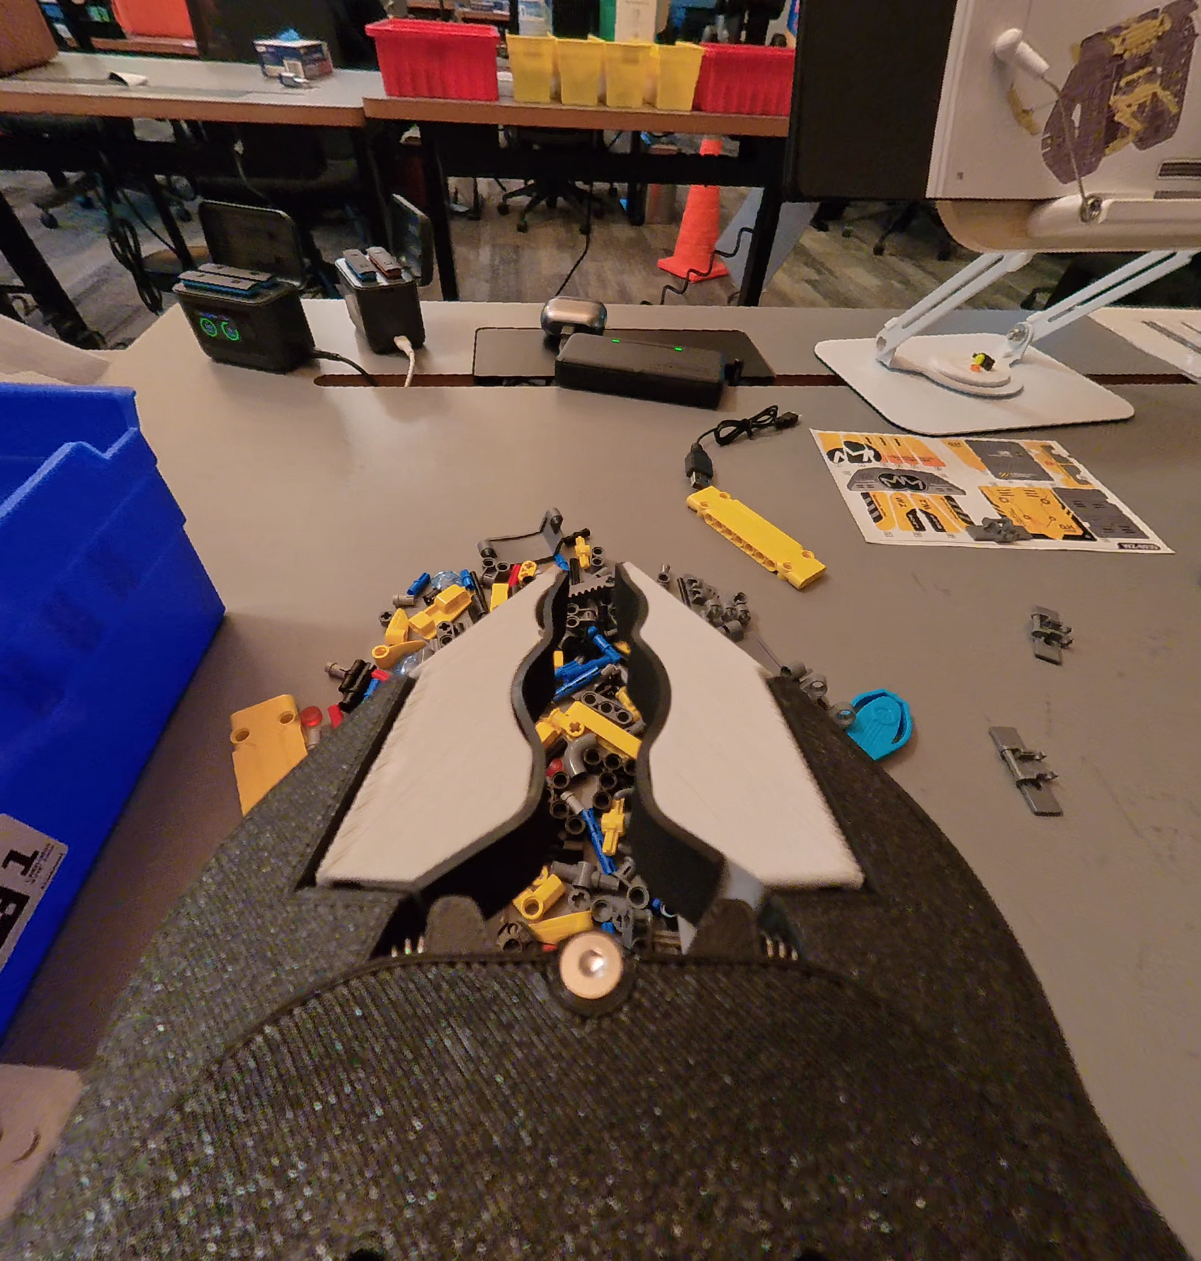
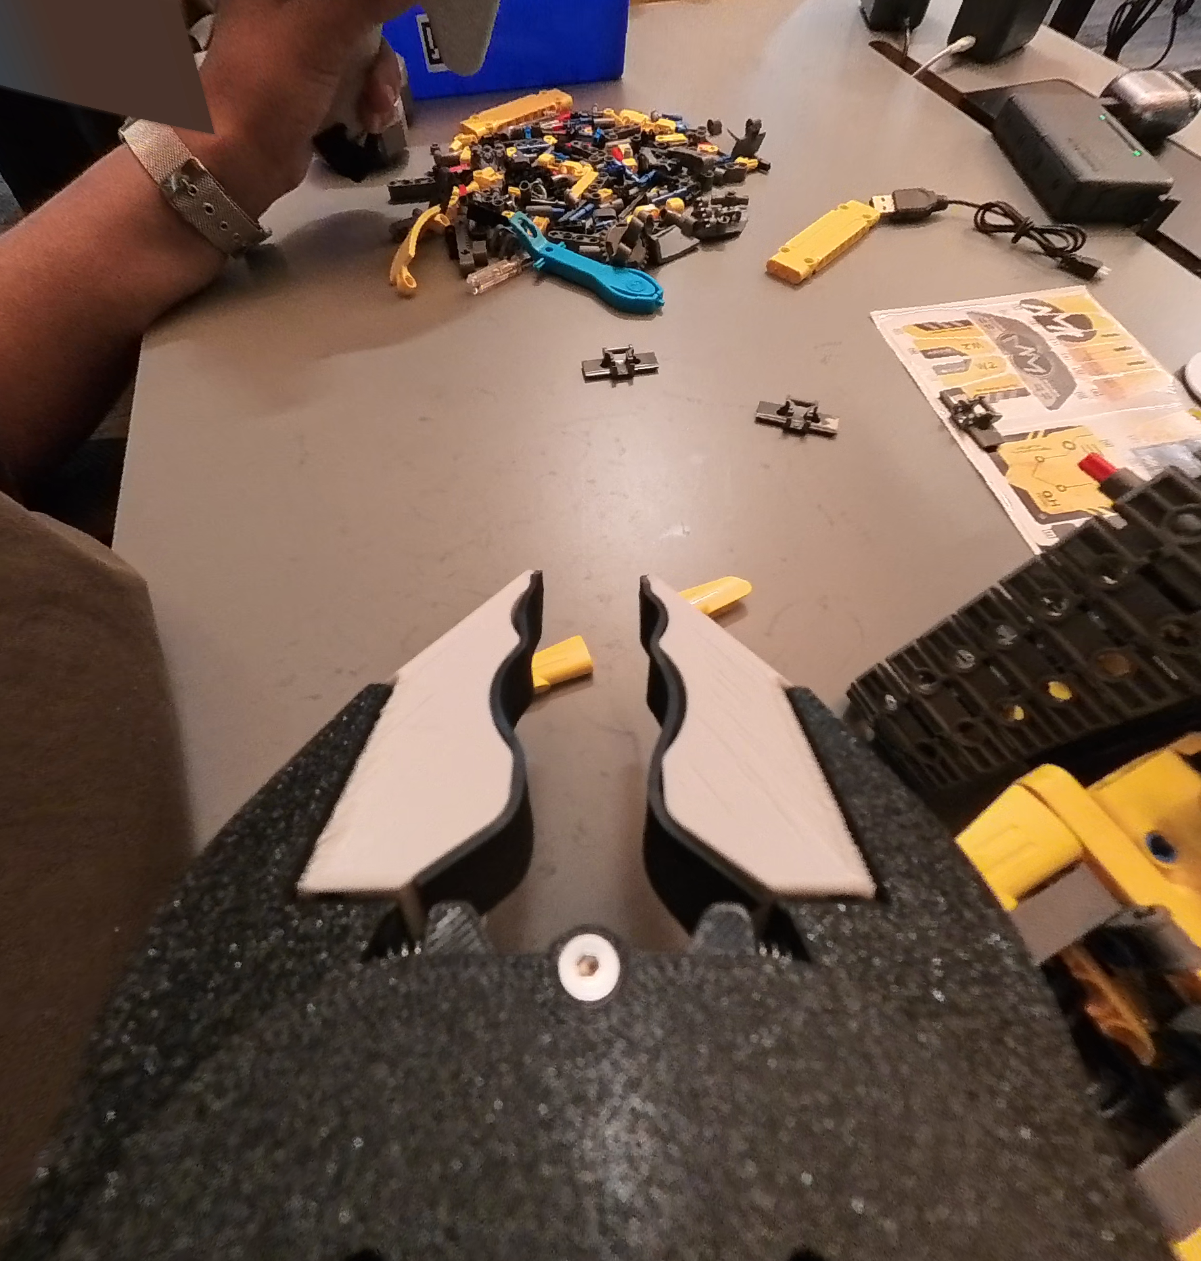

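— Where's your left claw right now?

— My left gripper [image 1: 587, 580] hangs right over the heap of small building pieces [image 1: 584, 716], fingers spread a little, tips close but not meeting. Nothing pinched; yellow, blue and grey bits show through the gap between them. The heap lies straight ahead and below, running along the fingers' line. The blue bin [image 1: 72, 614] sits just to its left, a long yellow beam [image 1: 755, 535] off to the right beyond the heap.

— And the right?

— My right gripper [image 2: 587, 593] is spread wide over bare grey table [image 2: 379, 443], holding nothing. A short yellow piece [image 2: 563, 658] lies just beside the left finger, another yellow piece [image 2: 717, 592] peeks out past the right finger's tip. The tracked yellow-and-black model [image 2: 1062, 682] sits close on its right.

— Which is nearer the heap?

— The left, easily. From the right wrist view the heap [image 2: 570, 177] is well ahead, with a blue tool [image 2: 598, 273] at its near edge and two black track links [image 2: 618, 365] between.
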